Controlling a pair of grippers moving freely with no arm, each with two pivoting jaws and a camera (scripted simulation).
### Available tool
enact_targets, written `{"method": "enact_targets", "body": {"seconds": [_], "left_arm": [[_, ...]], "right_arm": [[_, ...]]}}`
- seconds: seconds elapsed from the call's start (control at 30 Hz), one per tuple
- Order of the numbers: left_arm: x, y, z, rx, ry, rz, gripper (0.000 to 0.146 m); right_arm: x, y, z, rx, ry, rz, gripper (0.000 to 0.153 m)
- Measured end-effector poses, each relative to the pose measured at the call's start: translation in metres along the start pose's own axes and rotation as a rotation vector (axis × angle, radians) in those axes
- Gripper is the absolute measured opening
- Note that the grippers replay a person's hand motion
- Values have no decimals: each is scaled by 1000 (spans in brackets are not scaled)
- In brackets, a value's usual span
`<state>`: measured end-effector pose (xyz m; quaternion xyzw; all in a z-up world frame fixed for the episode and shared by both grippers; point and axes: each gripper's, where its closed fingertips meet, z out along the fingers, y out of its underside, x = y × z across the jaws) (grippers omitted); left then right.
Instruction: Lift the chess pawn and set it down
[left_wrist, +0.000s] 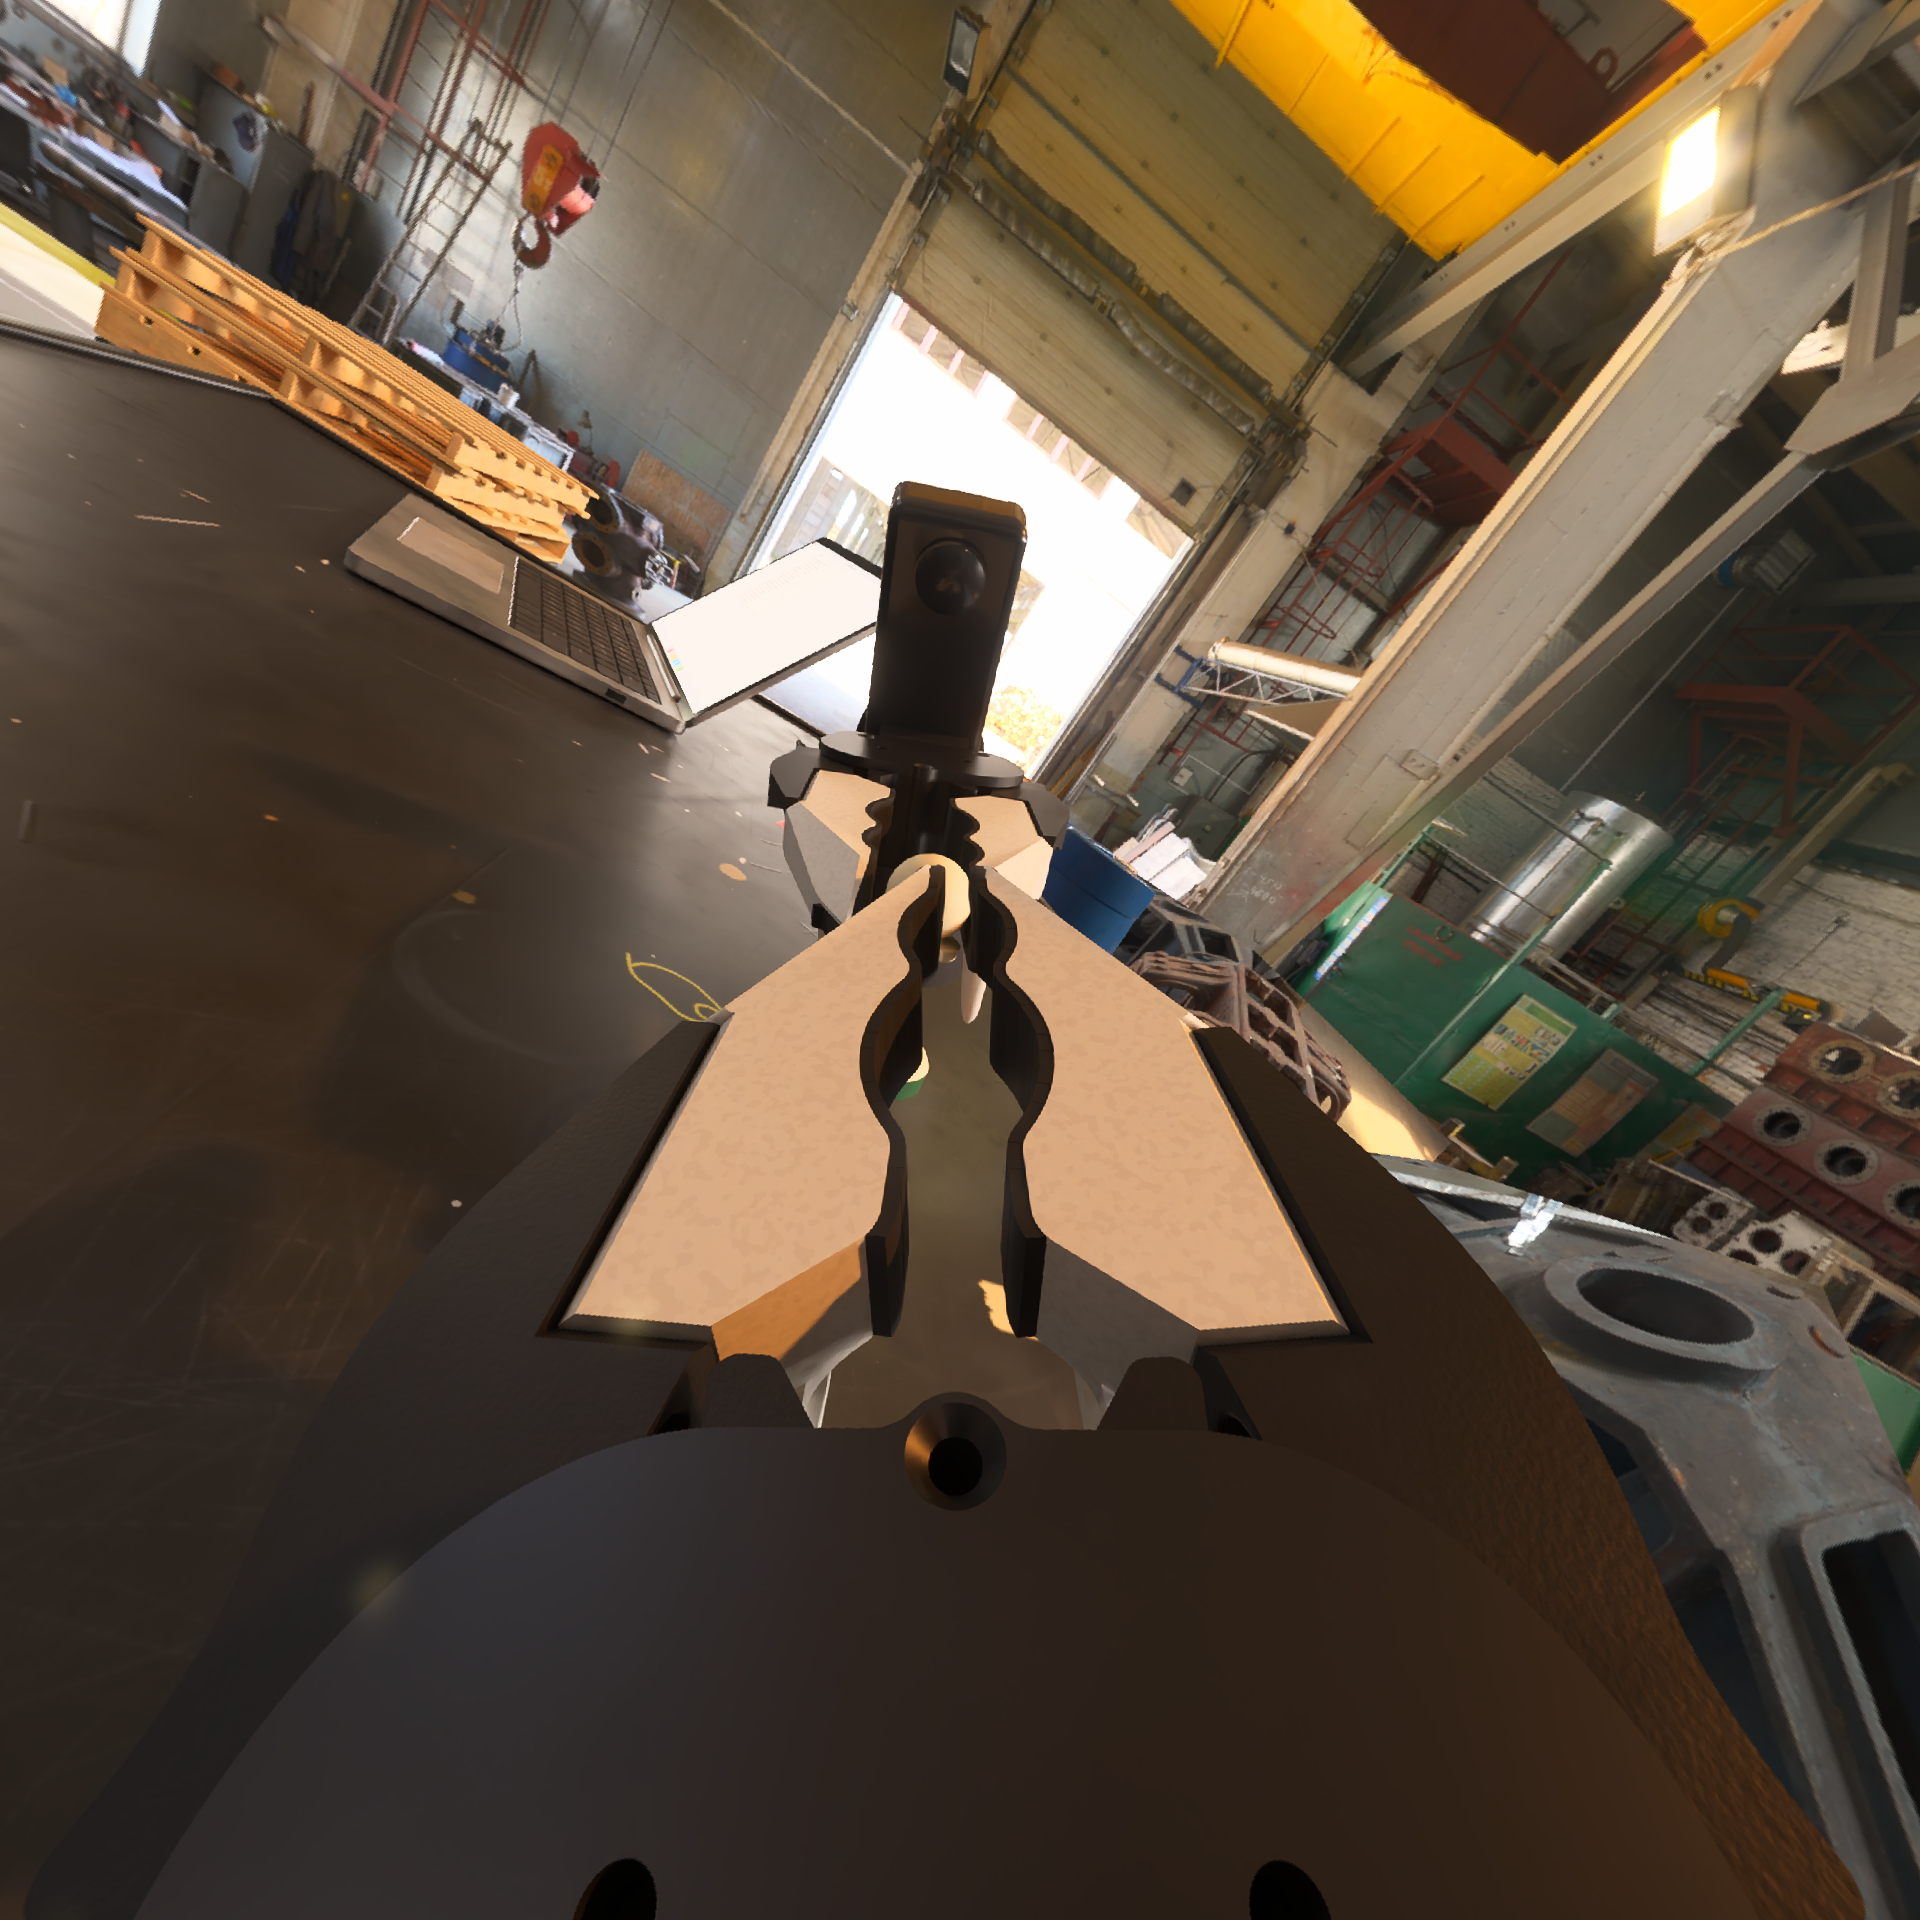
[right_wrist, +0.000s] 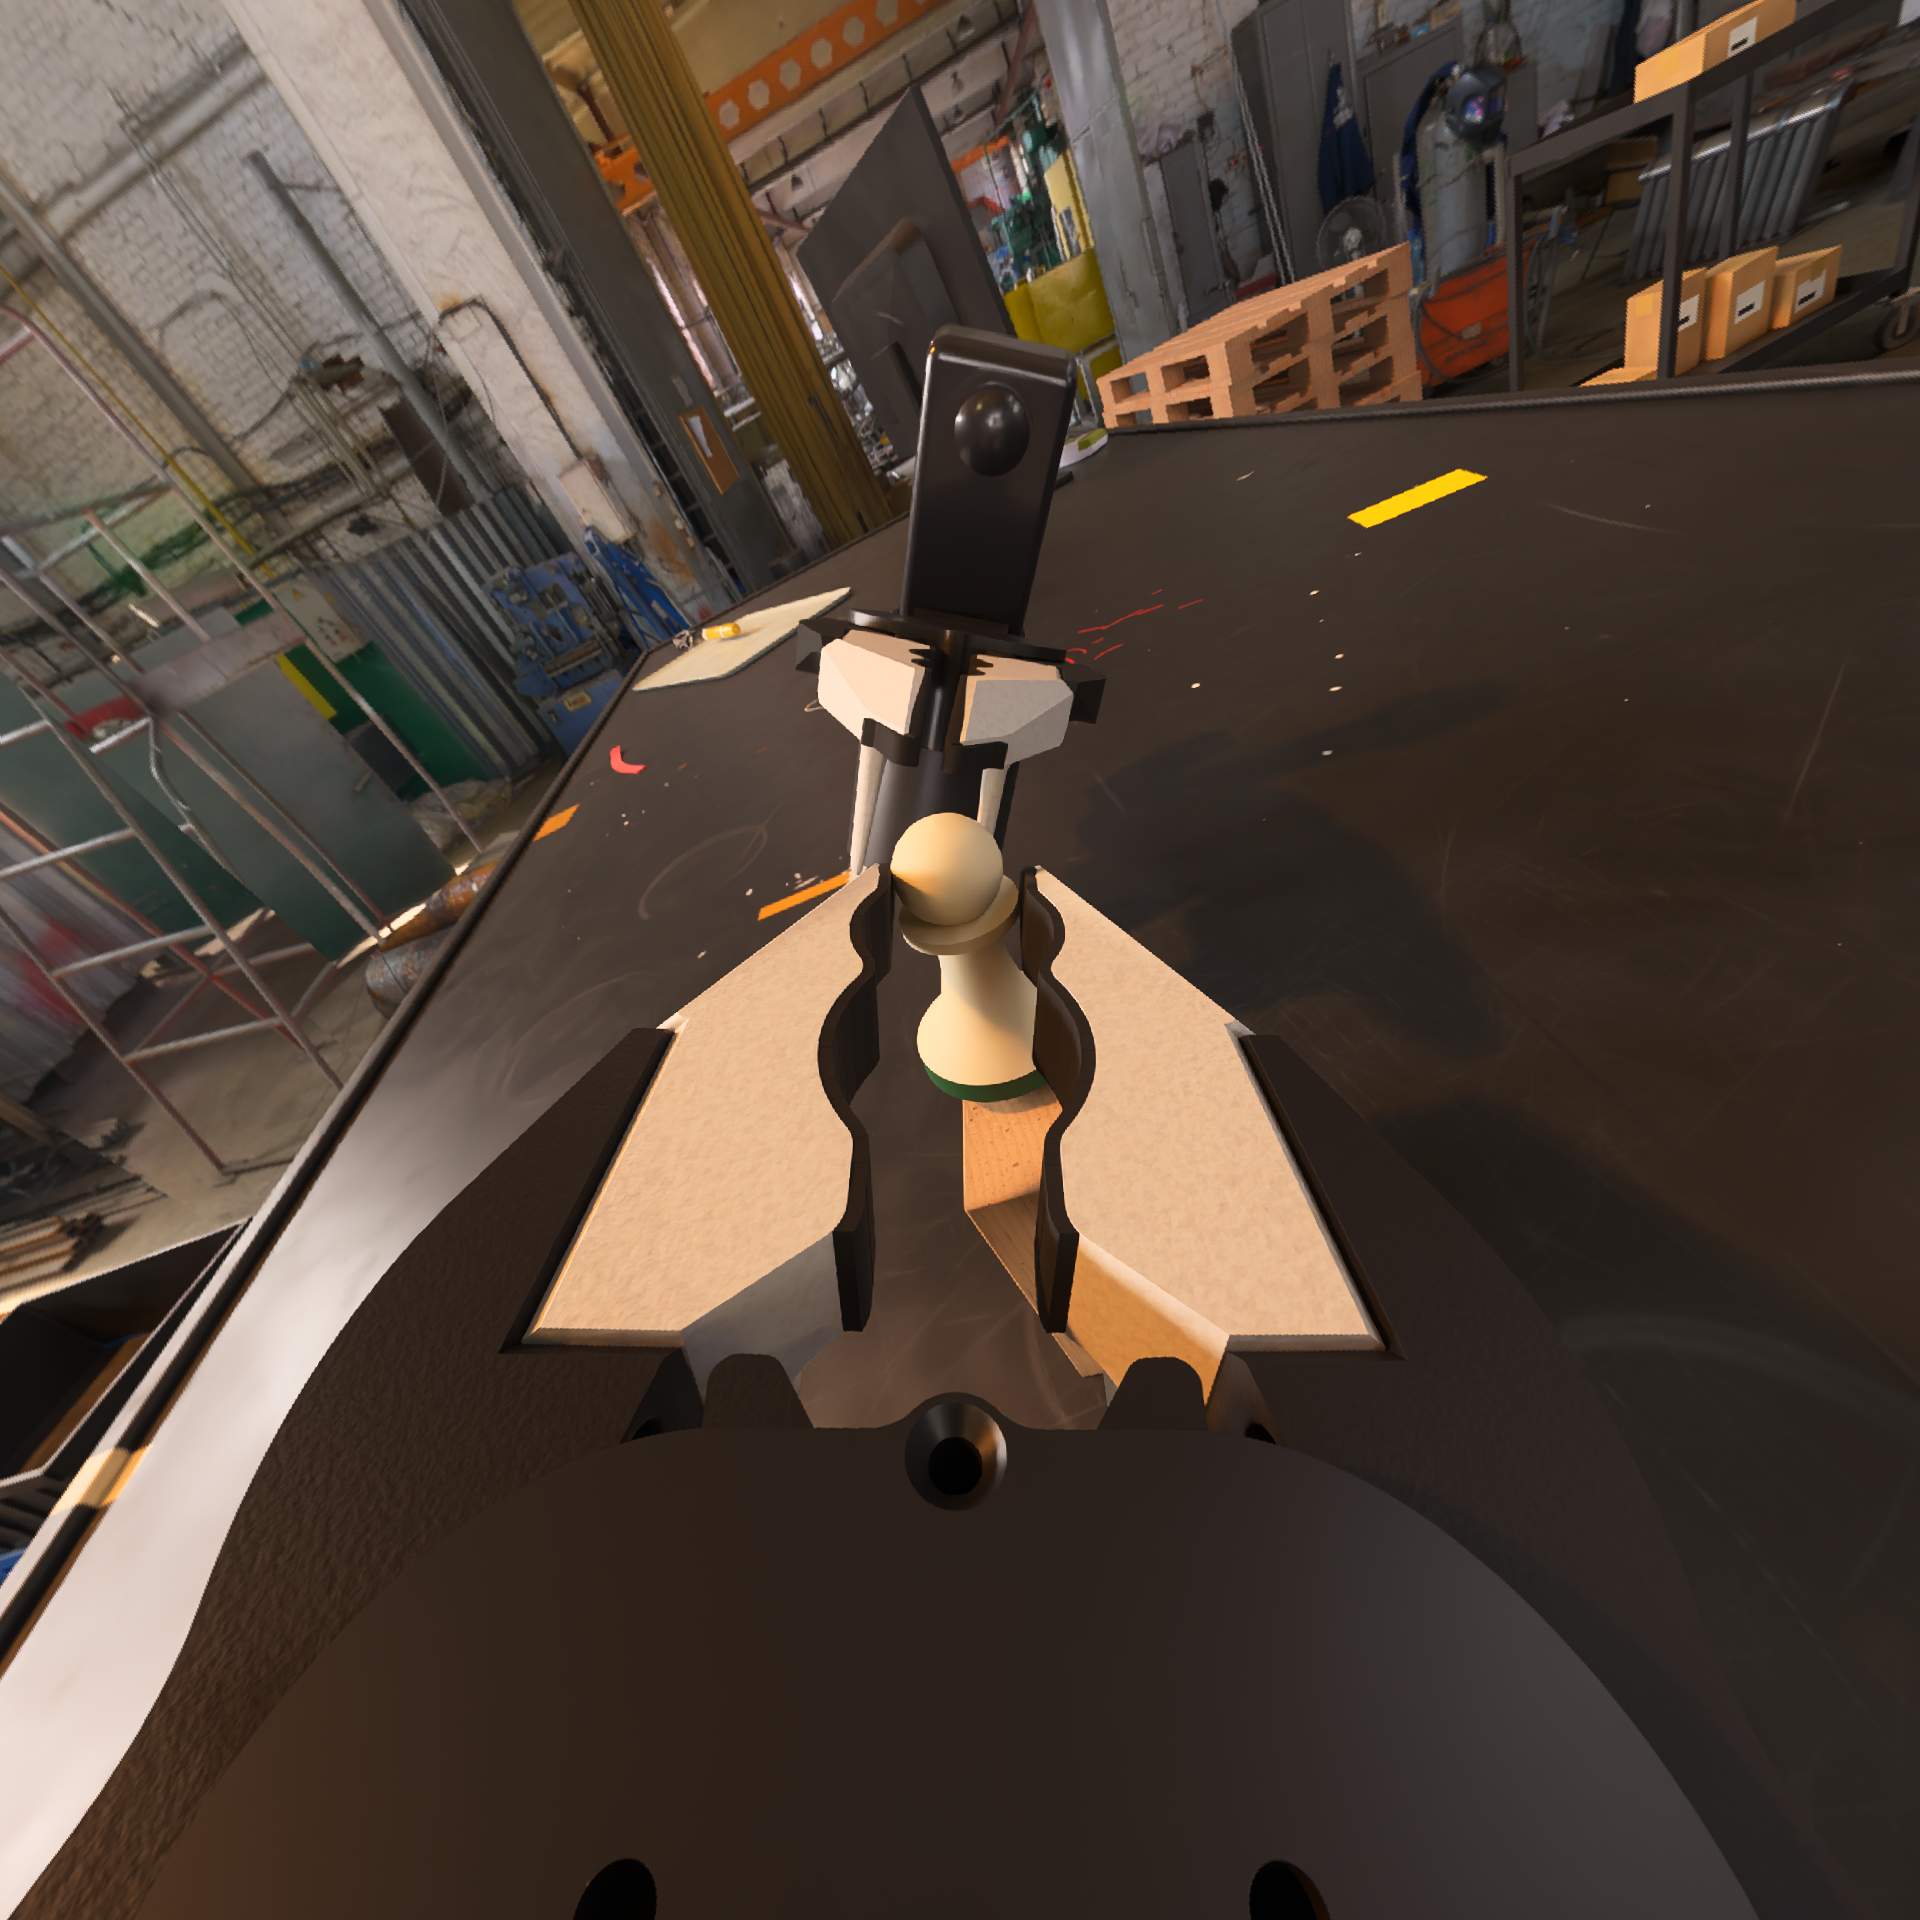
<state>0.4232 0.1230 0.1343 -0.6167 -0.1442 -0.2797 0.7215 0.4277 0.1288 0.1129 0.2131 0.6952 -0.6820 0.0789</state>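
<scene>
Both grippers meet nose to nose over the dark desk (right_wrist: 1558, 831), and the cream chess pawn (right_wrist: 966, 966) with its green felt base sits right between them. From the right wrist view, the right gripper (right_wrist: 956, 883) has its fingers drawn in narrow around the pawn: the head pokes up past the fingertips, the collar and stem lie in the gap, and the base rests against the finger on the right side. The piece leans a little, and I cannot tell whether both fingers truly press it or whether its base touches the desk.

In the left wrist view, the left gripper (left_wrist: 951, 883) is almost closed too, with only a thin slot between its fingers; slivers of the pawn (left_wrist: 954, 899) show at the tips, so its grip is unclear. Behind it, an open laptop (left_wrist: 582, 613) lies near the desk's far edge, beside stacked wooden pallets (left_wrist: 312, 374)
</scene>
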Motion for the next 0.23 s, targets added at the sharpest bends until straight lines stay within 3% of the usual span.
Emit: {"method": "enact_targets", "body": {"seconds": [0.23], "left_arm": [[-6,4,0,-20,-40,-7,7]], "right_arm": [[-1,4,2,-43,20,-46,24]]}}
